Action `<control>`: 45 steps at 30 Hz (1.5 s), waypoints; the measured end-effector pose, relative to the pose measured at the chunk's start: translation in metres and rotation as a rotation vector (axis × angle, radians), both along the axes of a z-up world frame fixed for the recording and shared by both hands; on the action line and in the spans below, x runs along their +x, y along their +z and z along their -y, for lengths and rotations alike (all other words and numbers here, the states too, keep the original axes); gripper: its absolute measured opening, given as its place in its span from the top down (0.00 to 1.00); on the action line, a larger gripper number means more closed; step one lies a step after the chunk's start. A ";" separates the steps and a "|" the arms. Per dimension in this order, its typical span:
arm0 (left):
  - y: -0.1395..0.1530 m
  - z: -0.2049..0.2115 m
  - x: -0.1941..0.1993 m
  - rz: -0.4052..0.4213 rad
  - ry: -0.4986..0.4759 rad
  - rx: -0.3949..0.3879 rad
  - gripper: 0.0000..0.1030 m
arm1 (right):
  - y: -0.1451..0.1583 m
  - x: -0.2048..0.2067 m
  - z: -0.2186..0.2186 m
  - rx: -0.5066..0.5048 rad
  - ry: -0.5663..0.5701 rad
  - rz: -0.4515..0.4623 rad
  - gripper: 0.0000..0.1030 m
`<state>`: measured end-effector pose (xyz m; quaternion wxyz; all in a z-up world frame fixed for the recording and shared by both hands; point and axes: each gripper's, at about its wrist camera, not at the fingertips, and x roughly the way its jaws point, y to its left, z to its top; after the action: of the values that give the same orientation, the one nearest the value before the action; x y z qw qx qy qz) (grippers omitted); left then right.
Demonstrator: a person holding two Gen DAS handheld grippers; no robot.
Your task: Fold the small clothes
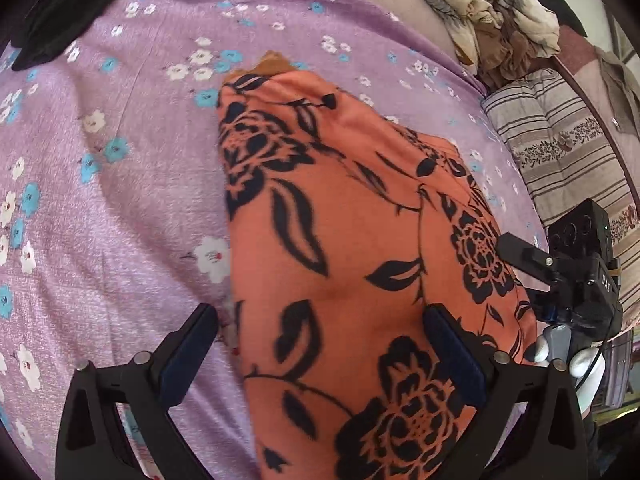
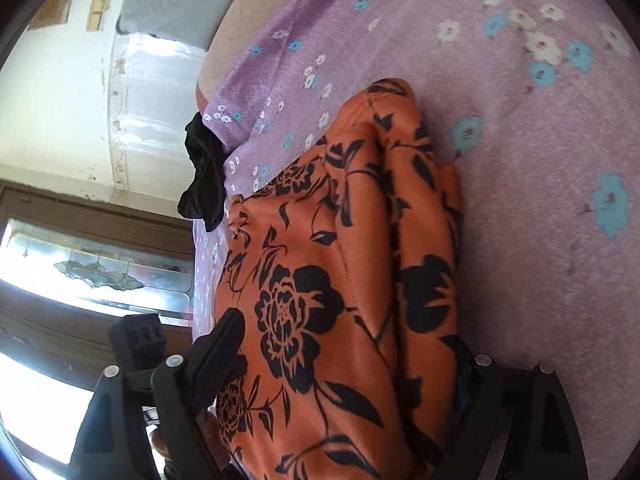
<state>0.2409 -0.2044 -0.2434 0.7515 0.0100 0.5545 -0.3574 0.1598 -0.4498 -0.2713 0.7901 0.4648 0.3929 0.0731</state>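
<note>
The left gripper (image 1: 320, 344) is hovering with its fingers spread wide, one over the orange floral garment (image 1: 352, 248) and one over the purple flowered bedsheet (image 1: 120, 184). The right gripper (image 2: 348, 356) is likewise standing open around the garment's folded bulk. The garment is lying folded on the sheet; farther off, a black cloth (image 1: 60, 12) and a crumpled beige fabric pile (image 1: 492, 12) are resting at the bed's edges.

Orange garment (image 1: 352, 240) with black roses; lilac bedsheet (image 1: 120, 200) with white and blue flowers
</note>
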 end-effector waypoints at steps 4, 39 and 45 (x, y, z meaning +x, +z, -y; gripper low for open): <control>0.011 0.008 -0.014 0.097 -0.020 0.042 0.26 | 0.003 0.004 -0.015 -0.073 0.000 -0.006 0.29; 0.104 -0.068 -0.075 0.432 0.170 0.115 0.57 | 0.087 -0.024 -0.104 -0.267 0.093 0.254 0.51; 0.106 -0.089 -0.093 0.427 0.234 0.096 0.57 | 0.095 -0.035 -0.119 -0.258 0.112 0.278 0.51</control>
<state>0.1481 -0.1152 -0.1378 0.8866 0.0565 0.3968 -0.2309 0.1249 -0.3307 -0.1766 0.8844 0.3226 0.3115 0.1294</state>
